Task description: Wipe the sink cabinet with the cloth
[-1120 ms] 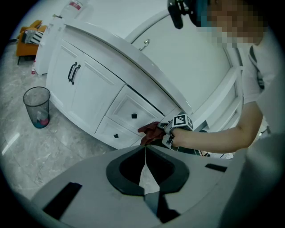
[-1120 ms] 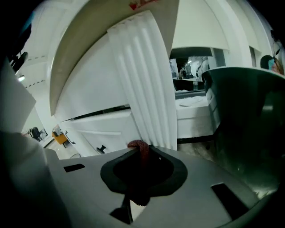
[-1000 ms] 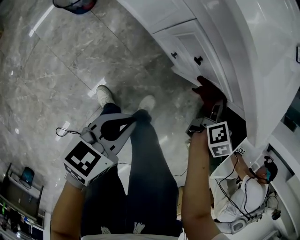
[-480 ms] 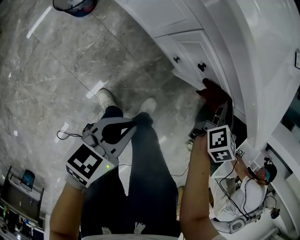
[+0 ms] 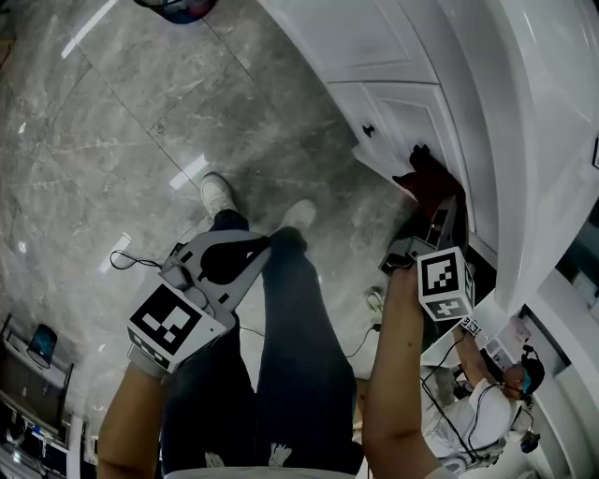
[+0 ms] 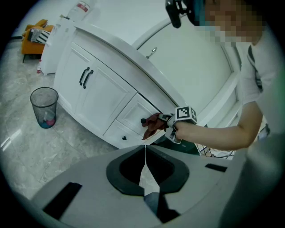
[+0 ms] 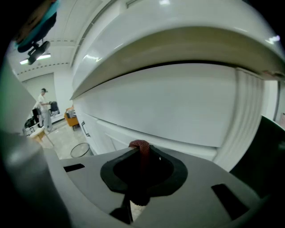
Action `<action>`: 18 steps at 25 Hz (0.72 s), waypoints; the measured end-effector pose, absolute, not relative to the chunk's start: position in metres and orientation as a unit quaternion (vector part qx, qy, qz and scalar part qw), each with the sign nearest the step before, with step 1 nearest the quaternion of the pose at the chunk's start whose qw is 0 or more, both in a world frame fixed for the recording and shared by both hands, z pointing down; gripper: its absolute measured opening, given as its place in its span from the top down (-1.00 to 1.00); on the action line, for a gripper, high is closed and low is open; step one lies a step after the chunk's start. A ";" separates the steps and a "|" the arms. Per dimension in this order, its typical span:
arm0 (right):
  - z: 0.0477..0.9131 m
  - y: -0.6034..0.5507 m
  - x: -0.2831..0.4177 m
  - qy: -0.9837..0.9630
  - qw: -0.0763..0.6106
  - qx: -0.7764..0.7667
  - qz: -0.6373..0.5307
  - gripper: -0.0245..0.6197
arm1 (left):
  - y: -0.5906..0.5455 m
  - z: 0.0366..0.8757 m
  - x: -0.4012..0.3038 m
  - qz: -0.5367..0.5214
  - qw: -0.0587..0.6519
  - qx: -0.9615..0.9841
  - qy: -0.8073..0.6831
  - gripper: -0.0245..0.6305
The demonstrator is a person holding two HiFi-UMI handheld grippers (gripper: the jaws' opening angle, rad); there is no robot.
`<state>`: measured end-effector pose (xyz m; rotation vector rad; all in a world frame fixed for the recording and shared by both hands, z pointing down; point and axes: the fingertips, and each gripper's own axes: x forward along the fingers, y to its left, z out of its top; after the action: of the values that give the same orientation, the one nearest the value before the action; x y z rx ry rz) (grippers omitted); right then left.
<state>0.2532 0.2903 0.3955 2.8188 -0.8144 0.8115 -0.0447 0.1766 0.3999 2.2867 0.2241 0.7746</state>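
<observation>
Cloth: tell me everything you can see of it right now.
The cloth is dark red with a fine woven texture, crumpled into loose folds. One bunched edge is pinched in the right gripper, whose jaws are shut on it. The rest hangs forward, apparently against a white drawer front of the sink cabinet, right beside a dark knob.

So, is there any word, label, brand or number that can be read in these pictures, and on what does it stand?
No word or number can be read in any view.
Left marker cube: only a black and white square pattern, no letters.
Right marker cube: the same, a pattern only.
White container at the far end of the sink cabinet: a red label, too blurred to read.
</observation>
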 end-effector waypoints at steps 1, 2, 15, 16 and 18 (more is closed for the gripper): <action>0.397 0.273 0.251 -0.292 0.057 0.917 0.264 0.78 | 0.177 0.401 -0.047 0.299 0.352 0.883 0.084 0.89; 0.400 0.254 0.249 -0.314 0.065 0.910 0.264 0.77 | 0.177 0.402 -0.049 0.298 0.353 0.883 0.082 0.89; 0.403 0.127 0.229 -0.434 0.084 0.864 0.241 0.77 | 0.160 0.406 -0.072 0.278 0.366 0.888 0.028 0.89; 0.400 0.122 0.227 -0.442 0.078 0.861 0.240 0.77 | 0.160 0.406 -0.074 0.278 0.362 0.889 0.026 0.89; 0.394 0.112 0.218 -0.462 0.067 0.851 0.241 0.77 | 0.159 0.404 -0.076 0.276 0.358 0.892 0.020 0.89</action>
<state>0.2179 0.1121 0.3938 2.5649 -1.3911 0.7279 -0.0760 0.1591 0.4037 2.3005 0.0507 0.7119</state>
